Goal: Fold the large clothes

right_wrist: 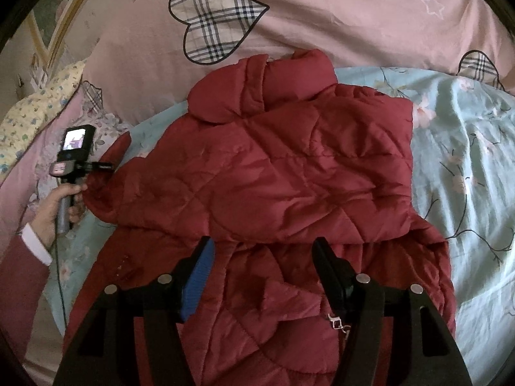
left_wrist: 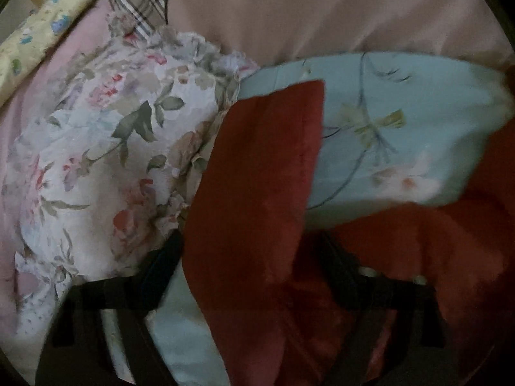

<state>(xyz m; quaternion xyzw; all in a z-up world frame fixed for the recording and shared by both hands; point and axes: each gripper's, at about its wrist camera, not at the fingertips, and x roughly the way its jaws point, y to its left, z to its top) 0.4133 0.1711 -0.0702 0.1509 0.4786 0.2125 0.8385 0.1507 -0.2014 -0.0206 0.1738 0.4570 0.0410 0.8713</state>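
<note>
jacket (right_wrist: 289, 173): red quilted, puffy, diamond-stitched, mid bed on my blue floral sheet (right_wrist: 466, 148) | my left gripper (left_wrist: 251, 257): sleeve between fingers, grip unclear, blurred | my right gripper (right_wrist: 262, 273): released above hem | zipper pull partly hidden

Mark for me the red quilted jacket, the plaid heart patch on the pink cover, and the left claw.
Red quilted jacket (right_wrist: 289, 167): right wrist view, middle of the folded-over quilted panel.
Plaid heart patch (right_wrist: 212, 19): right wrist view, centre of the checked heart.
Left claw (left_wrist: 251, 257): left wrist view, midway between fingertips, over the sleeve.
</note>
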